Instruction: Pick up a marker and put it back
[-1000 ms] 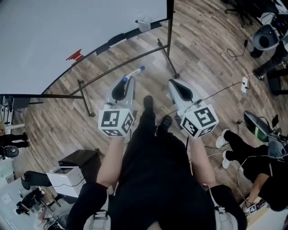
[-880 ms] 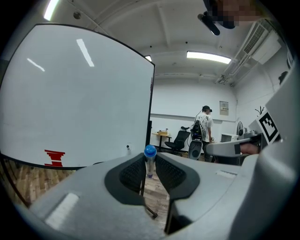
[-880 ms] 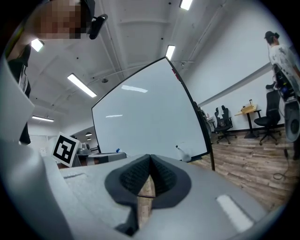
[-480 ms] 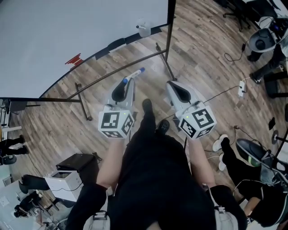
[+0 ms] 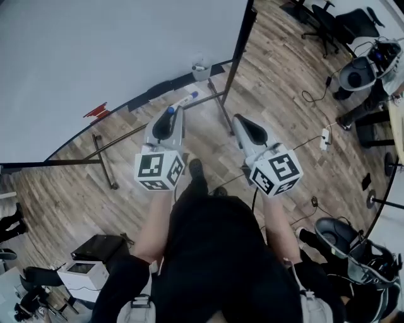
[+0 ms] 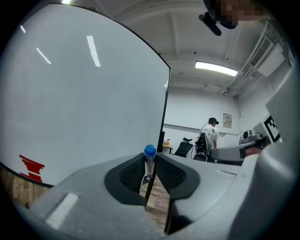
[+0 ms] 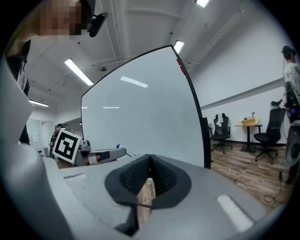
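A white marker with a blue cap (image 5: 183, 99) sticks out forward from my left gripper (image 5: 169, 115), which is shut on it. In the left gripper view the marker (image 6: 149, 161) stands upright between the dark pads, blue cap on top. The tip points toward the whiteboard (image 5: 113, 57) and its tray edge. My right gripper (image 5: 243, 122) hovers beside the left one, shut with nothing between its pads (image 7: 161, 178). In the right gripper view the left gripper (image 7: 105, 154) shows at the left, in front of the whiteboard (image 7: 140, 126).
The whiteboard stands on a black metal frame with floor legs (image 5: 221, 113). A small white holder (image 5: 201, 69) sits on the tray near the right post. Office chairs (image 5: 325, 19), cables (image 5: 315, 126) and seated people lie to the right. A black box (image 5: 95, 247) sits at lower left.
Both grippers have moved forward and closer to the whiteboard. The marker stays in the left gripper, its cap now near the tray edge.
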### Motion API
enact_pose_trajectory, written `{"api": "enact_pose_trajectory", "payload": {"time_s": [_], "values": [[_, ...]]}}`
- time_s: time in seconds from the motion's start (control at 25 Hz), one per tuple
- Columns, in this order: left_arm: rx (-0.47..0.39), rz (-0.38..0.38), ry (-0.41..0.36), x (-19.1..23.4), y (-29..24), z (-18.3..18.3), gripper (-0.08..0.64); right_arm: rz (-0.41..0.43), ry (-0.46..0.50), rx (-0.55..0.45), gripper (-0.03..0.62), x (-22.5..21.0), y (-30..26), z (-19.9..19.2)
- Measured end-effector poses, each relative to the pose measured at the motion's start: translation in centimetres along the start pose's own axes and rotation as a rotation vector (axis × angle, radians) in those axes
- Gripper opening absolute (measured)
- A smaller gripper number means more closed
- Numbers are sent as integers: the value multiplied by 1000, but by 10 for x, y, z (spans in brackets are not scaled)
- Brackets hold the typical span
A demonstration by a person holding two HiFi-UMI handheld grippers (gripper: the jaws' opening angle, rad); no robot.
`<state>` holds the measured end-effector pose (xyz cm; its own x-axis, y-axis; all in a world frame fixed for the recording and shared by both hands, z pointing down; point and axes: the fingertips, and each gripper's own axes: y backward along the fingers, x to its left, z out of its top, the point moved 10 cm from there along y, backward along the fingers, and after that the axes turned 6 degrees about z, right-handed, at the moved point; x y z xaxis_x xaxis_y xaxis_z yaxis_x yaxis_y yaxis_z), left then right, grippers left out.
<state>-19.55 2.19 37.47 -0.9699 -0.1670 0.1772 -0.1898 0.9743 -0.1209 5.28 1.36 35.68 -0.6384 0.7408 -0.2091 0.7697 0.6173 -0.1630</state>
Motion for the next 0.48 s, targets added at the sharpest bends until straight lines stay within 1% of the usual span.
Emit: {"api": "enact_pose_trajectory", "payload": {"time_s": [0.16, 0.32, 0.48], "values": [[-26, -12, -8, 15, -33, 11, 78, -9, 28, -11, 2, -13, -33, 16], [-19, -33, -57, 19, -59, 17, 78, -11, 21, -27, 2, -22, -59, 25], [-12, -16, -105, 20, -77, 19, 78, 16, 1, -18, 2, -33, -78, 23]]}}
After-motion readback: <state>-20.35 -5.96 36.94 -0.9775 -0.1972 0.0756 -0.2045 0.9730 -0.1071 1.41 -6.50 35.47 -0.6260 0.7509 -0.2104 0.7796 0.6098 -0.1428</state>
